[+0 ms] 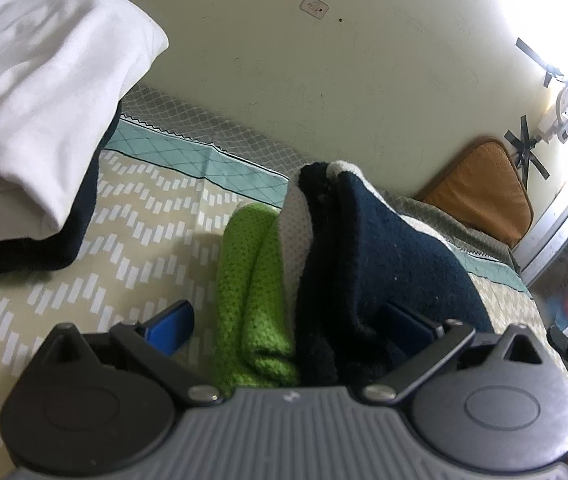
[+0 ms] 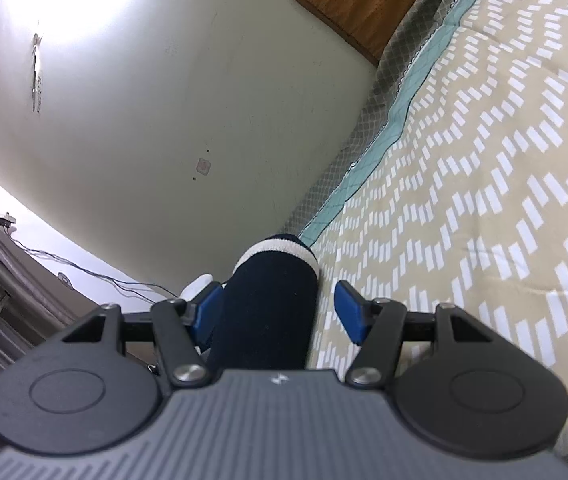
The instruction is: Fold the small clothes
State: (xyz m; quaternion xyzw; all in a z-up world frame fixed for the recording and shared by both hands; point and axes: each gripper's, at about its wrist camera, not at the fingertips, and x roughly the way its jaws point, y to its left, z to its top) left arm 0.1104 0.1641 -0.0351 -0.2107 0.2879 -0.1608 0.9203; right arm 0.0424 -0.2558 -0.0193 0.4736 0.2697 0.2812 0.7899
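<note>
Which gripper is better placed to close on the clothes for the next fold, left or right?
Probably the left gripper: its open jaws straddle the whole bundle, green cloth and navy garment. The right gripper has only the navy striped end between its open jaws, one pad clear of it.

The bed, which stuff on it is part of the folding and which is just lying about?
Folding:
navy garment
green cloth
white mesh cloth
folded stack
left gripper
right gripper

Lying about:
orange cushion
wall plate
cables
bedsheet
</note>
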